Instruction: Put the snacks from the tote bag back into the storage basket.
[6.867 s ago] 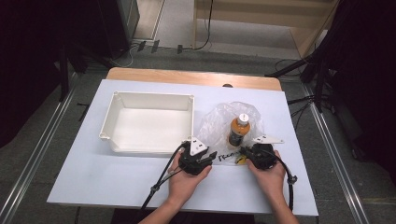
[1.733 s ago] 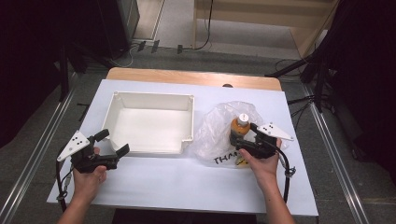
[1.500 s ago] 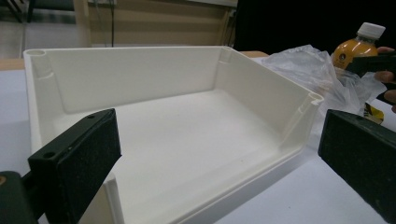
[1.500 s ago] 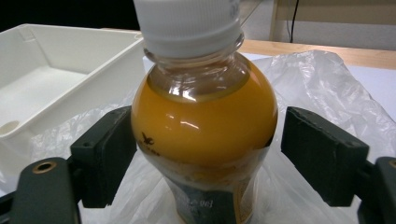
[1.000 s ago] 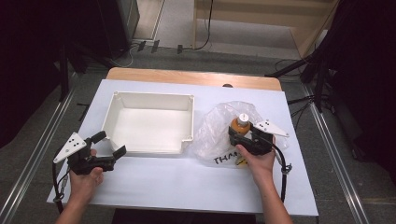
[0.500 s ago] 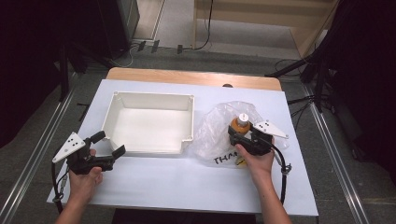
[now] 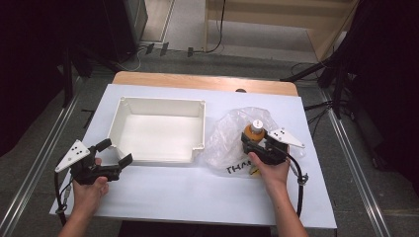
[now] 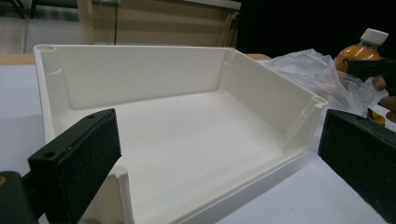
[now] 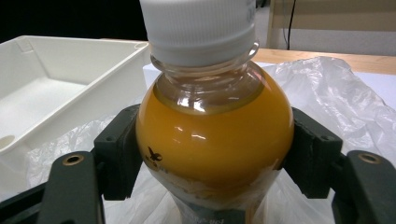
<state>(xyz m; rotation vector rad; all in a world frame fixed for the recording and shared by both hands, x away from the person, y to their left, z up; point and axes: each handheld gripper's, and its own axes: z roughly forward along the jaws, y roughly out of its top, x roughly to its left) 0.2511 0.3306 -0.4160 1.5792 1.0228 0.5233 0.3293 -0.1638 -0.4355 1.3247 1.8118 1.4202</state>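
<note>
A small bottle of orange drink (image 7: pixel 253 132) (image 9: pixel 212 135) with a white cap stands upright on a clear plastic bag (image 7: pixel 232 137). My right gripper (image 7: pixel 253 142) (image 9: pixel 212 158) is shut on the bottle, one jaw on each side of its body. A white empty tray (image 7: pixel 162 129) (image 8: pixel 140 84) sits mid-table. My left gripper (image 7: pixel 114 153) (image 8: pixel 219 163) is open at the tray's near left corner, its jaws spread wide with nothing between them. The bottle (image 8: pixel 359 51) and bag (image 8: pixel 317 74) also show far right in the left gripper view.
The white table top (image 7: pixel 197 187) ends in a wooden strip (image 7: pixel 202 81) at the far side. Metal rails (image 7: pixel 29 163) run along both sides of the table. Cables trail from both grippers toward the near edge.
The left gripper went from the middle of the table to the tray's near left corner and opened. The right gripper closed in on the bottle on the bag and has held still lately.
</note>
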